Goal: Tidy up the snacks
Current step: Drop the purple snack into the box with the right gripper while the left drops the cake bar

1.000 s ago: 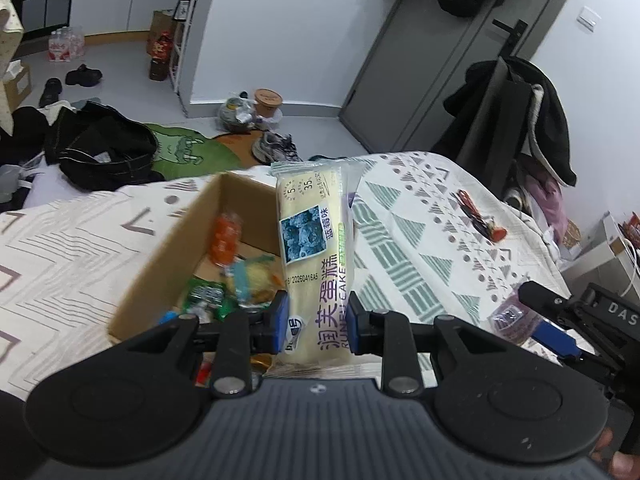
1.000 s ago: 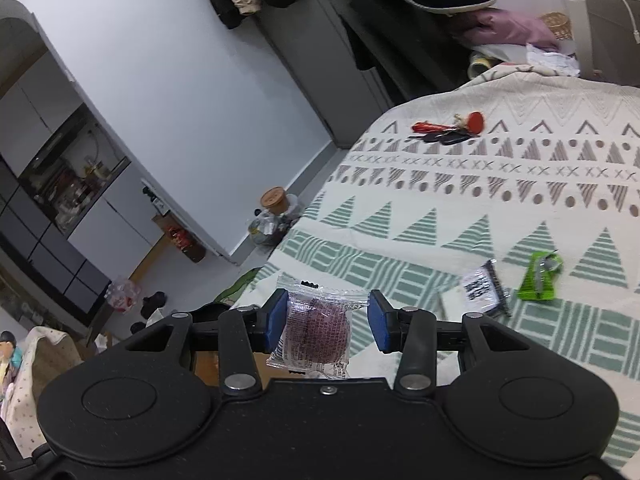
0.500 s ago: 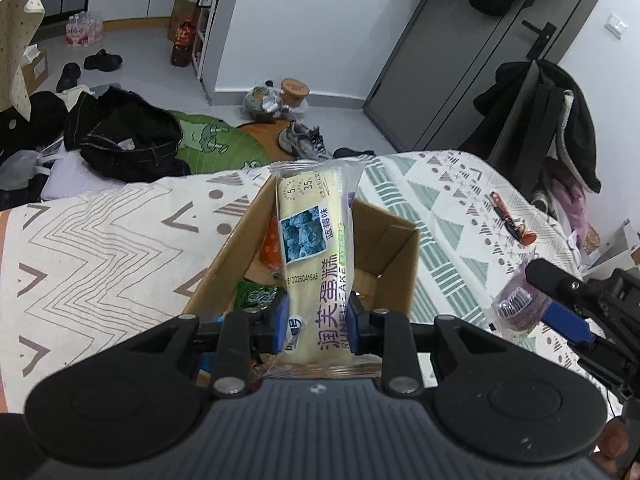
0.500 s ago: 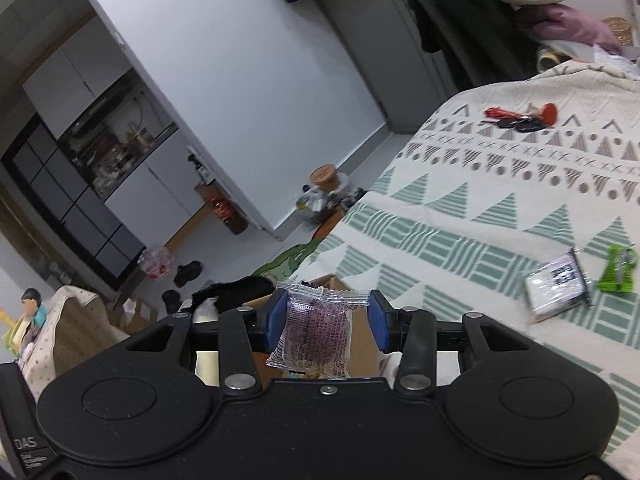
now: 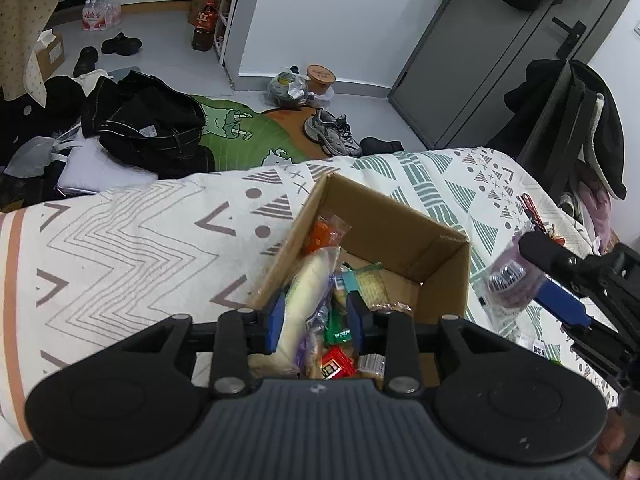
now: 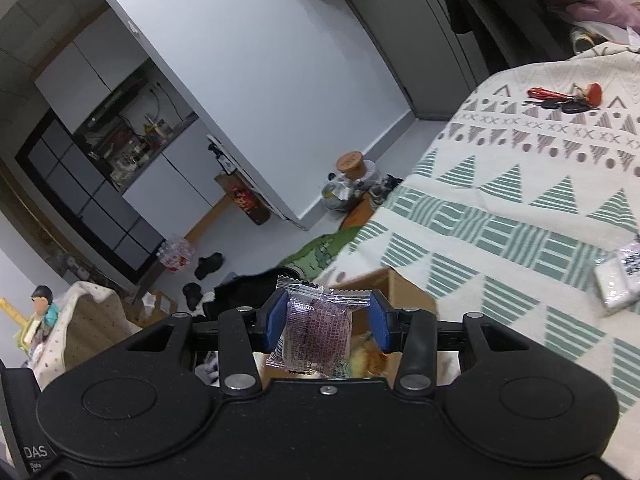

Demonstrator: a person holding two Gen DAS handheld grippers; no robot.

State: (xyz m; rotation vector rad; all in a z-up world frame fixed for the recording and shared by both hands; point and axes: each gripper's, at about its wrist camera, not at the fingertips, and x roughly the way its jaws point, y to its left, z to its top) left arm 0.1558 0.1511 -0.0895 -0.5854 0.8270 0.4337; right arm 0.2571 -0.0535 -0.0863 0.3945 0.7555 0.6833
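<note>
Change since earlier frame: cake packet, upright between the left gripper's blue pads a moment ago, is now lying down inside the cardboard box; the left camera is now looking more steeply down into the box.
Left gripper: pads are standing apart over the box, the pale packet lying loose between them, beside the left pad and clear of the right one; gripping nothing.
Cake packet axis: long axis is running from the gripper toward the box's far wall, its far end resting near an orange packet.
Box: one, standing open-topped on the patterned blanket, its near end under the left gripper.
Box contents: several wrappers are showing, among them one orange, one red, one green and one yellowish; a full count cannot be told.
Right gripper: is pinching one purple snack packet between its blue pads, the packet standing upright with its crimped edge on top.
Right gripper position: is hovering just past the box's right rim in the left camera's view; the box edge is showing right behind the purple packet in its own view.
Blanket extras: one white packet and one bunch of keys are lying well apart from the box.
</note>
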